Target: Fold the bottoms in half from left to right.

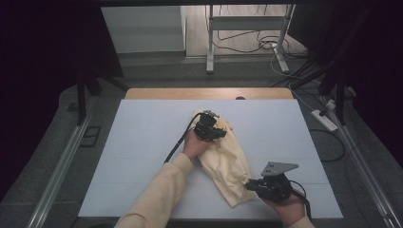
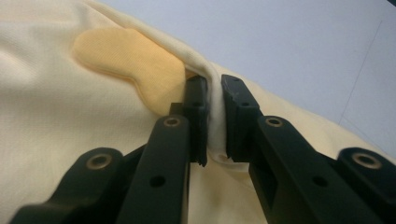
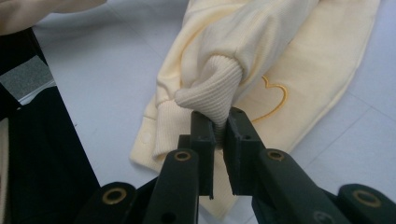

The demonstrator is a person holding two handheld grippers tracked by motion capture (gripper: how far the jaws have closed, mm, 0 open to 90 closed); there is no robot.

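Observation:
A cream garment (image 1: 228, 161) lies crumpled on the white table top (image 1: 142, 142), running from the centre toward the front right. My left gripper (image 1: 216, 128) is at its far end, shut on a raised fold of the cloth (image 2: 214, 88), beside a darker yellow patch (image 2: 130, 60). My right gripper (image 1: 249, 185) is at the near end. In the right gripper view its jaws (image 3: 219, 119) are shut on a ribbed cuff (image 3: 210, 88), which is lifted and twisted above the fabric. An embroidered yellow heart outline (image 3: 273, 100) shows behind the cuff.
The white sheet covers a wooden table whose far edge (image 1: 190, 93) is bare. A power strip (image 1: 324, 119) and cables lie on the floor at the right. A metal stand (image 1: 209, 42) is beyond the table. Metal rails run along both sides.

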